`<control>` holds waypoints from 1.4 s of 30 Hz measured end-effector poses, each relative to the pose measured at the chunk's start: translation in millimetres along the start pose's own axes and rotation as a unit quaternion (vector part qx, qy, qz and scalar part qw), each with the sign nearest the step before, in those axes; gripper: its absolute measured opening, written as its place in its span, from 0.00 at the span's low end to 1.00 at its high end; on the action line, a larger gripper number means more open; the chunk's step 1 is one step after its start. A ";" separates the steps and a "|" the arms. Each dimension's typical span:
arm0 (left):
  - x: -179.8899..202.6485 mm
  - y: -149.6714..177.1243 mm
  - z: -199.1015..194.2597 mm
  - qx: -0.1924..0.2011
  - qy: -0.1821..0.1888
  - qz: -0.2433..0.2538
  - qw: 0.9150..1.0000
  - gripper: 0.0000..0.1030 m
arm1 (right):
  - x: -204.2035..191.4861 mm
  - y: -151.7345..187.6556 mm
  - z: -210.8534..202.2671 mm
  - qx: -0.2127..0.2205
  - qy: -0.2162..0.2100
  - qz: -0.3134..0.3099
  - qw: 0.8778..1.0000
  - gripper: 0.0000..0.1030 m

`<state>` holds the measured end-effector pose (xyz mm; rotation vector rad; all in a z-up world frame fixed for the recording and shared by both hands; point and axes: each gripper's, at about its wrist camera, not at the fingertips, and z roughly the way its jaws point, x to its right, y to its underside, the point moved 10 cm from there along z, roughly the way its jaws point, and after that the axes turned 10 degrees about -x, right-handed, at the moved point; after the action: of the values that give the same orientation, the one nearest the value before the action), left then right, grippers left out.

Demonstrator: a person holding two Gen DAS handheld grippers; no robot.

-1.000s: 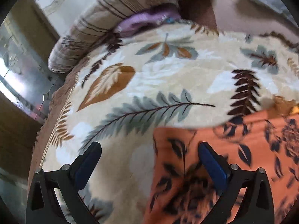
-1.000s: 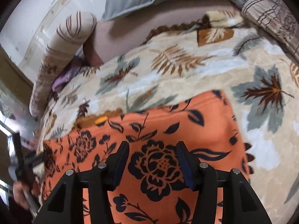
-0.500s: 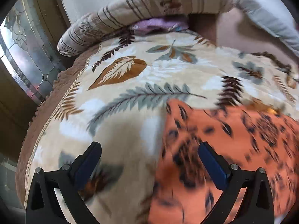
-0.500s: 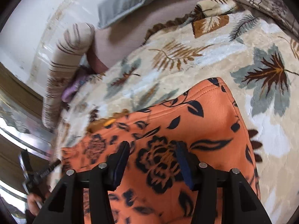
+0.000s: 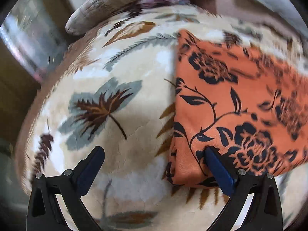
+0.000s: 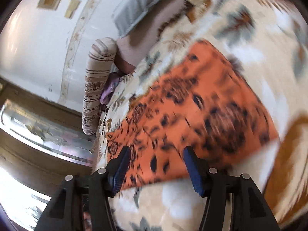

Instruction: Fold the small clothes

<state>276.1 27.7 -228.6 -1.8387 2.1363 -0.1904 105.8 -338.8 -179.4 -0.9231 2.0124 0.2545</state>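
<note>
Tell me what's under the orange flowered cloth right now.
The orange cloth lies flat on the cream leaf-print blanket, which shows all around its edges. Whatever is directly beneath the cloth is covered, so I can't see any inner folded layers or anything else under it.

no readable text, labels, brands or numbers anywhere

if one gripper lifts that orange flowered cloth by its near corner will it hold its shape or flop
The orange flowered cloth would probably flop: it lies flat, following the leaf-print blanket. Its doubled edge suggests the layers might slide apart. It looks plush, so likely grippy, and light.
</note>
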 end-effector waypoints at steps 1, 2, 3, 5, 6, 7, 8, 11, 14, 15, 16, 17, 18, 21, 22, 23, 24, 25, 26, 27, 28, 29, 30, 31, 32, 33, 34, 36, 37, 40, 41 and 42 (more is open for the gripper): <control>0.3 -0.8 -2.9 0.002 0.003 0.000 1.000 1.00 | 7.1 7.2 0.3 -0.005 0.003 0.014 1.000 0.61; 0.3 -0.9 -5.9 0.007 0.002 0.004 1.000 1.00 | 14.7 12.9 1.0 -0.009 0.006 0.030 0.999 0.61; -0.1 -1.6 -10.0 0.015 0.000 0.005 1.000 1.00 | 20.3 15.7 1.5 -0.010 0.008 0.042 0.999 0.62; -2.2 -1.8 -19.9 0.034 0.016 -0.004 0.999 1.00 | 33.4 16.7 3.1 -0.009 0.014 0.070 0.997 0.64; -3.9 -0.8 -23.8 0.040 0.025 -0.009 0.999 1.00 | 39.3 14.4 2.8 -0.002 0.017 0.084 0.996 0.64; -7.2 -0.2 -28.0 0.049 0.035 -0.018 0.998 1.00 | 45.9 9.9 0.9 0.009 0.018 0.099 0.995 0.64; -10.1 -0.6 -29.9 0.054 0.038 -0.024 0.998 1.00 | 52.2 6.0 -1.0 0.019 0.021 0.114 0.993 0.65; -20.0 -1.0 -16.0 0.041 0.024 -0.031 0.998 1.00 | 73.1 -7.0 -3.6 0.053 0.004 0.167 0.984 0.65; -17.2 5.6 4.0 0.011 0.030 -0.022 0.999 1.00 | 81.2 -20.2 -0.4 0.071 -0.007 0.190 0.979 0.65; -16.7 5.3 3.1 0.017 0.031 -0.022 0.999 1.00 | 81.7 -24.1 -0.1 0.079 -0.004 0.189 0.979 0.65; -16.0 4.8 1.9 0.021 0.031 -0.020 0.999 1.00 | 81.8 -27.9 0.6 0.088 0.000 0.186 0.979 0.65; -15.1 4.5 1.0 0.023 0.033 -0.019 0.999 1.00 | 81.3 -30.2 1.4 0.094 0.004 0.182 0.979 0.65; -14.5 4.5 0.2 0.023 0.037 -0.020 0.999 1.00 | 80.2 -34.5 2.8 0.099 0.010 0.178 0.979 0.65; -16.2 6.5 -3.7 0.024 0.050 -0.028 0.998 1.00 | 74.3 -46.4 9.7 0.111 0.032 0.159 0.981 0.61; -18.1 6.6 -5.4 0.027 0.054 -0.030 0.998 1.00 | 75.5 -49.3 11.1 0.115 0.043 0.154 0.980 0.50; -20.1 6.6 -8.0 0.030 0.056 -0.032 0.997 1.00 | 79.2 -50.5 12.6 0.112 0.057 0.153 0.980 0.31; -22.4 6.7 -10.6 0.033 0.057 -0.032 0.997 1.00 | 82.9 -51.6 14.5 0.108 0.066 0.152 0.980 0.26; -24.4 6.0 -13.1 0.036 0.059 -0.032 0.997 1.00 | 82.7 -52.7 13.6 0.110 0.066 0.150 0.980 0.23; -27.5 5.7 -15.9 0.039 0.058 -0.030 0.997 1.00 | 79.7 -53.8 13.1 0.111 0.072 0.143 0.981 0.22; -31.9 4.9 -18.5 0.042 0.054 -0.029 0.997 1.00 | 75.5 -54.8 13.2 0.111 0.080 0.132 0.982 0.20; -35.6 4.1 -20.2 0.044 0.051 -0.030 0.997 1.00 | 67.0 -56.4 11.7 0.115 0.098 0.110 0.982 0.18; -39.9 3.8 -23.0 0.045 0.048 -0.030 0.997 1.00 | 59.5 -56.4 9.5 0.120 0.107 0.093 0.983 0.17; -45.2 3.4 -26.4 0.048 0.048 -0.033 0.997 1.00 | 46.1 -57.9 8.1 0.126 0.108 0.074 0.983 0.16; -48.7 3.2 -28.9 0.050 0.049 -0.035 0.997 1.00 | 34.3 -59.9 7.7 0.129 0.106 0.061 0.984 0.14; -52.8 2.9 -31.8 0.053 0.050 -0.037 0.997 1.00 | 21.9 -61.2 7.6 0.133 0.107 0.048 0.984 0.14; -57.2 2.5 -35.1 0.055 0.052 -0.039 0.996 1.00 | 8.3 -61.9 8.2 0.136 0.112 0.033 0.984 0.14; -60.4 2.7 -37.4 0.056 0.053 -0.040 0.996 1.00 | -8.3 -61.5 10.1 0.137 0.118 0.016 0.983 0.14; -68.2 2.7 -44.1 0.065 0.056 -0.043 0.995 1.00 | -38.6 -59.2 15.5 0.135 0.120 -0.015 0.983 0.13; -71.2 3.1 -46.6 0.068 0.057 -0.045 0.995 1.00 | -58.5 -56.7 21.4 0.132 0.122 -0.036 0.983 0.13; -84.2 4.6 -52.7 0.074 0.060 -0.053 0.994 1.00 | -106.9 -44.3 44.5 0.115 0.119 -0.081 0.983 0.13; -88.6 5.3 -54.1 0.075 0.061 -0.056 0.994 1.00 | -122.5 -38.2 55.0 0.107 0.119 -0.094 0.983 0.13; -93.8 6.2 -55.8 0.077 0.063 -0.060 0.993 1.00 | -136.4 -30.7 65.6 0.098 0.118 -0.107 0.982 0.13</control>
<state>264.0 114.9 -163.9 -1.9102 2.0273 -0.4975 214.6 -258.1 -105.3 -1.0714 2.0856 -0.1772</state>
